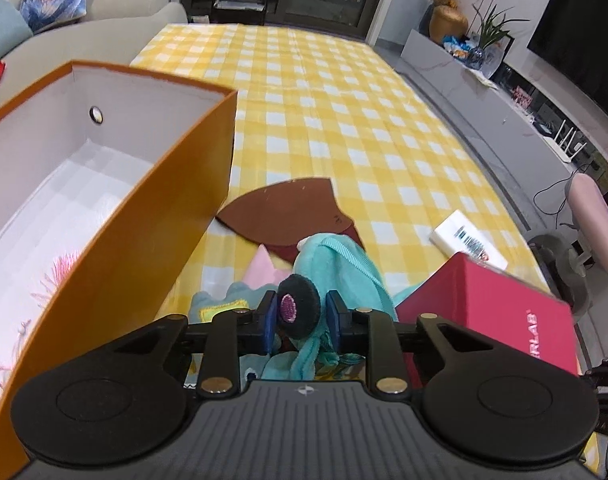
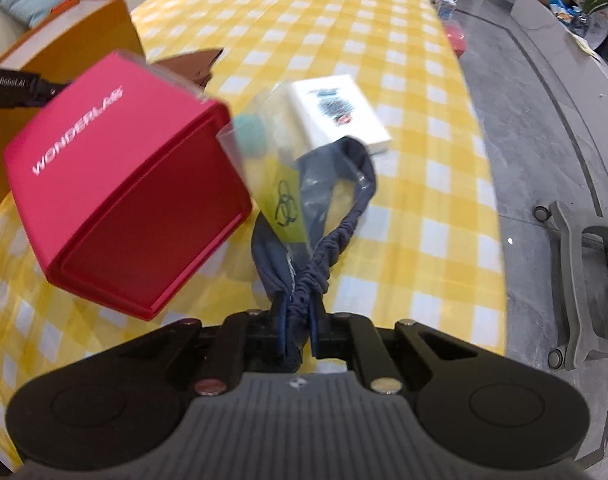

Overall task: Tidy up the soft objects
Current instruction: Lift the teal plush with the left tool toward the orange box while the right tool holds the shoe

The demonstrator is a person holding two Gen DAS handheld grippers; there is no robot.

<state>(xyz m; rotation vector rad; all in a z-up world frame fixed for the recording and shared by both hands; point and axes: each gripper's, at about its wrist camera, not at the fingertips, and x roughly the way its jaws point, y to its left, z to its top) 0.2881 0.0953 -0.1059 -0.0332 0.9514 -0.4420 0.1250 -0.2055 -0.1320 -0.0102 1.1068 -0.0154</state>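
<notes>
Pink fluffy item (image 1: 59,276) lies inside orange box (image 1: 151,216).

on the table (image 1: 344,92), the open box (image 1: 151,216) stands left; the plush (image 1: 336,264) lies just right of it, lidded box (image 1: 488,312) further right, small carton (image 1: 468,240) behind that.

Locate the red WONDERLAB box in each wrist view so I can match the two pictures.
Left wrist view: the red box sits at lower right, beside the teal plush toy.
Right wrist view: the same box fills the left centre, lettering readable.
Shared landmark: the white barcoded box on the yellow checked tablecloth, just beyond the red box.
</notes>
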